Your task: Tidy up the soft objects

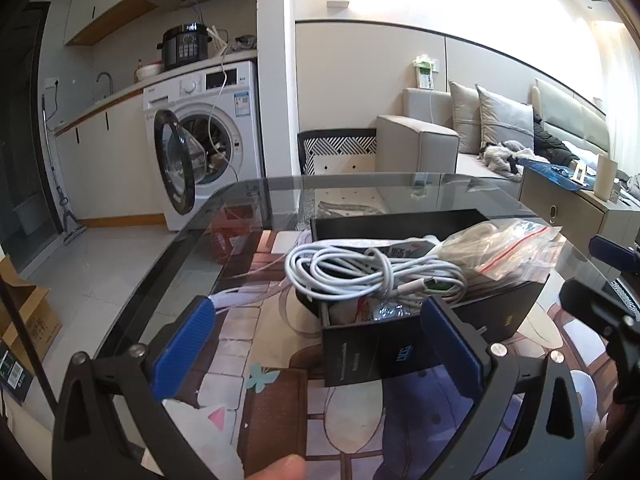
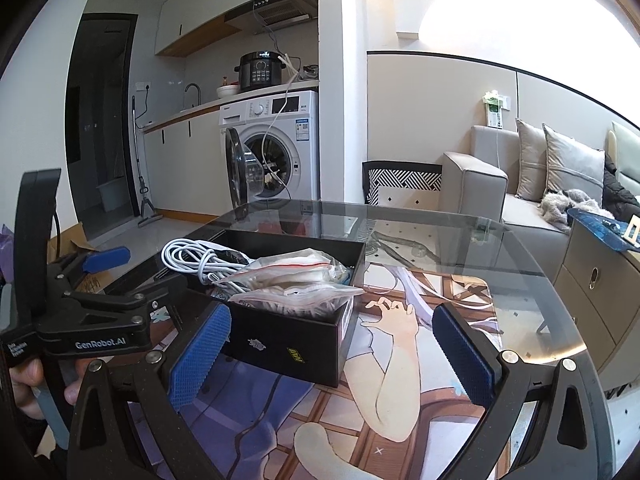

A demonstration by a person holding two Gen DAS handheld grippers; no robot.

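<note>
both grippers' blue ribbed fingers (image 1: 182,346) spread wide, holding nothing. left gripper (image 1: 316,344), right gripper (image 2: 330,354) hover near open black cardboard box (image 2: 280,344) on glass table (image 2: 520,280). coiled white cable (image 1: 372,272) and clear zip bags (image 2: 296,280) sit inside: light, floppy, slippery; pinch cable at bundled middle.

From my left camera I see a black box (image 1: 500,312) at about one o'clock, holding a white cable coil (image 1: 372,272) and clear bags (image 1: 508,244) with red zip strips. Both tools, left tool (image 1: 316,344) and right tool (image 2: 332,354), have blue ribbed pads on black frames. Under the glass worktop (image 2: 460,236) lies an anime-print mat (image 2: 400,380) in purple, brown and skin tones. At twelve o'clock, a black-and-white zigzag chair cushion (image 2: 404,182).
</note>
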